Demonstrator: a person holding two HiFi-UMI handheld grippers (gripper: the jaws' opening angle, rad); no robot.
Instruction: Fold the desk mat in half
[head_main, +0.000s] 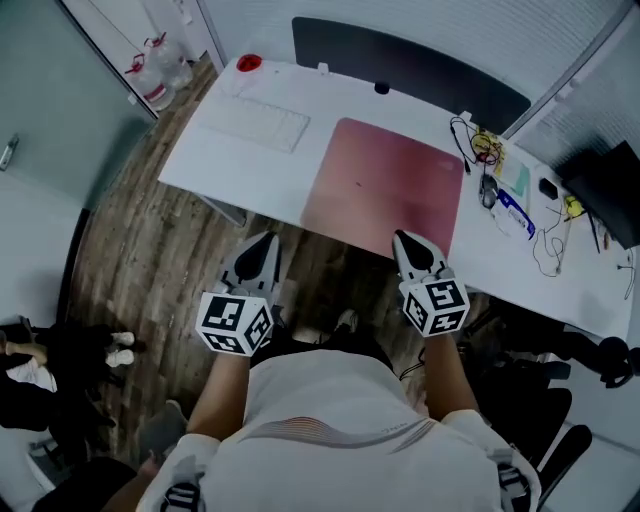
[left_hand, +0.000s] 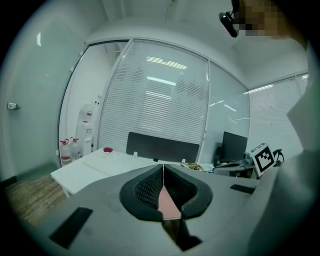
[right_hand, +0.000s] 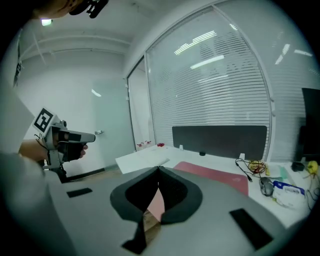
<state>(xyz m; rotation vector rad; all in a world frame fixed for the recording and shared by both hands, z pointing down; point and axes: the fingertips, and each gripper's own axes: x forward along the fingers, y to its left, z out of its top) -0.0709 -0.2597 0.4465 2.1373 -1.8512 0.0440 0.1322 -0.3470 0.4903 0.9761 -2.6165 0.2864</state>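
My left gripper (left_hand: 163, 167) has its jaws pressed together, and they hold nothing. My right gripper (right_hand: 158, 170) is the same. Both hang by the front edge of the white desk (head_main: 215, 165). The pink desk mat (head_main: 385, 185) lies flat along that front edge, just right of a white keyboard (head_main: 258, 125).

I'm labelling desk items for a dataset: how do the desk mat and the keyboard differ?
The mat is pink; the keyboard is white. The mat covers far more of the desk than the keyboard does. The mat reaches the desk's near edge, while the keyboard lies to its left, short of that edge. Both lie flat on the white desk.
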